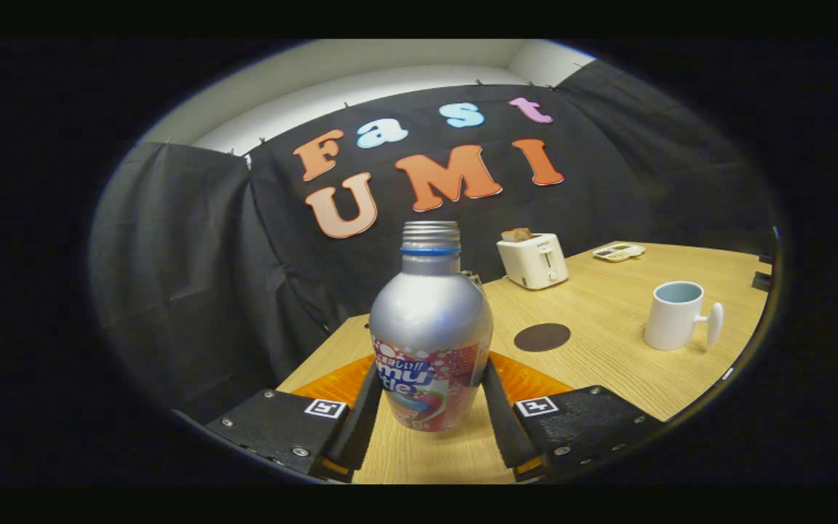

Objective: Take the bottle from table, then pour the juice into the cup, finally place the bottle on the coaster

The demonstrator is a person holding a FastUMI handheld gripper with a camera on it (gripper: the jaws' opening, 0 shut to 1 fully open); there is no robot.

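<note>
The wooden table (608, 306) runs from under the fingers out to the black cloth wall. At its far edge stands a white toaster (533, 260) with a slice of toast (516, 234) in its slot, and further along lies a small white device (618, 252), too small to identify.

The aluminium bottle (430, 327) is the largest of the task's things. It stands upright on the table between the two fingers, its long axis vertical, its uncapped threaded mouth pointing straight up and a blue ring below the thread. The gripper (430, 418) brackets the printed lower body, and both fingers appear to touch the bottle's sides; whether they press firmly I cannot tell. The bottle's base seems to rest on the wood.

As a judgement: the metal wall is smooth and likely slippery, thin enough to dent under a hard squeeze, and the weight depends on how much juice is inside, which is hidden. The straight lower body, where the fingers now sit, looks the best hold; the rounded shoulder above would let it slide.

The white mug (673, 314) stands well apart, beyond the fingers, open side up, handle turned away from the bottle. The dark round coaster (542, 337) lies flat between bottle and mug.
</note>
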